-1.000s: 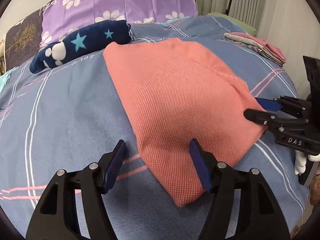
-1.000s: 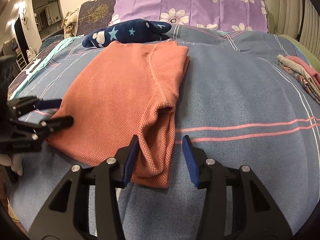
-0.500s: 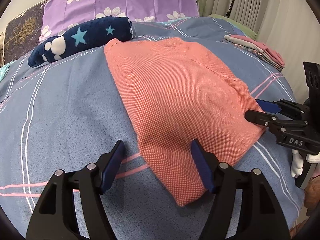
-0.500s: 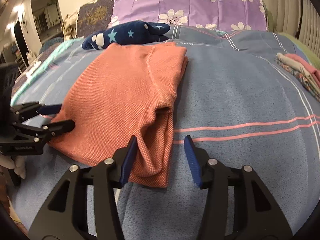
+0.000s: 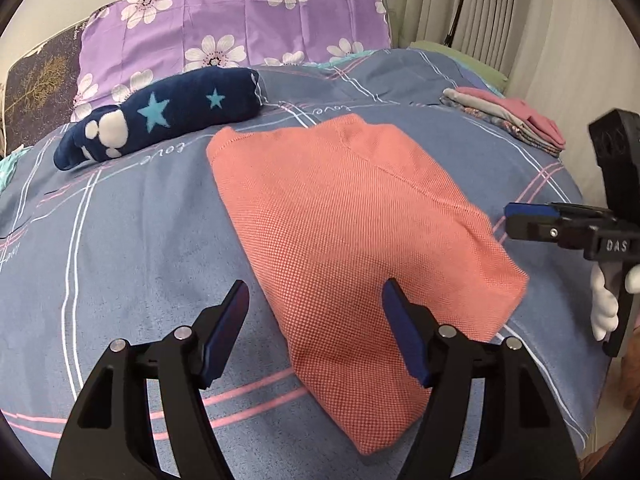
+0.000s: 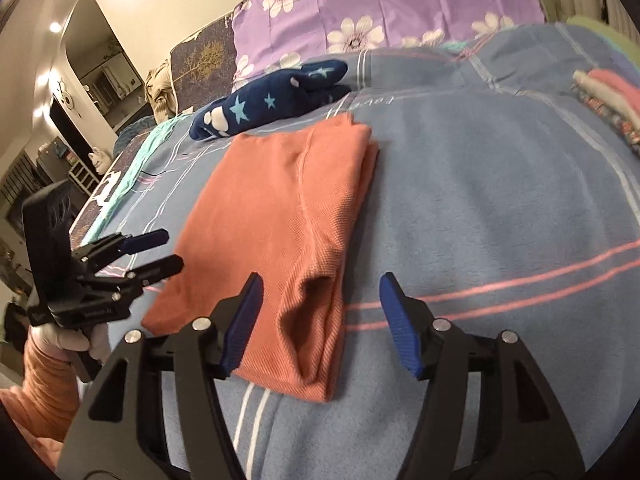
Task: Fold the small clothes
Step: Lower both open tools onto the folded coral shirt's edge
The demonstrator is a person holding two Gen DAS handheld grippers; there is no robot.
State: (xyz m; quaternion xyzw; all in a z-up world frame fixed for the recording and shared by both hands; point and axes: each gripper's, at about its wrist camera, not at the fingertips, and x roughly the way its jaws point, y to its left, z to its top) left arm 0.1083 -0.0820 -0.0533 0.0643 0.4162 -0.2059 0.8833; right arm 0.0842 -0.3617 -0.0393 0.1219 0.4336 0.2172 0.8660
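A salmon-orange knit garment (image 5: 352, 216) lies folded flat on the blue plaid bedspread (image 5: 120, 240); it also shows in the right wrist view (image 6: 276, 208). My left gripper (image 5: 316, 320) is open and empty, hovering over the garment's near left corner. My right gripper (image 6: 320, 312) is open and empty, hovering over the garment's near right corner with its folded sleeve opening. Each gripper shows in the other's view: the right one (image 5: 520, 224) just off the garment's right edge, the left one (image 6: 164, 250) just off its left edge.
A rolled navy star-print cloth (image 5: 160, 120) lies behind the garment. A stack of folded pink and grey clothes (image 5: 508, 116) sits at the far right. Purple flowered pillows (image 5: 240, 28) line the headboard. The bed edge drops off near the right gripper.
Both grippers have lifted and pulled back a little from the garment. The right gripper has opened wider and tilted; it no longer touches the garment's edge. The garment lies still.
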